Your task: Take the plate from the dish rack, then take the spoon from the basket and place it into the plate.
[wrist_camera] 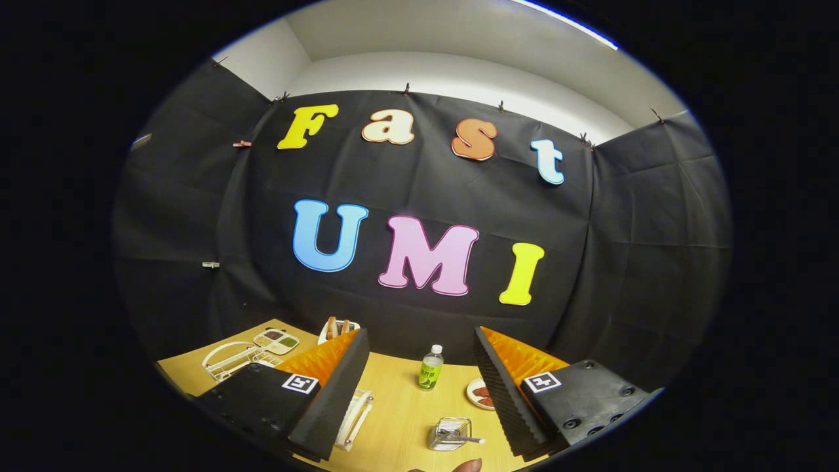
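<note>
In the gripper view, the hand-held gripper (419, 393) is held high above the pale wooden counter (400, 419), its fingers spread wide with nothing between them. The small wire mesh basket (449, 434) stands just ahead of the fingers, a metal spoon (467, 439) lying in it with its handle poking out. A white wire dish rack (229, 359) sits well off beyond the left finger — whether a plate is in it cannot be made out. A long descent is judged necessary; the light basket could be tipped or dragged if a finger catches its rim. A clear rectangular item (354, 410) is half hidden behind the left finger, and a small white dish (480, 393) is cut off by the right one.
</note>
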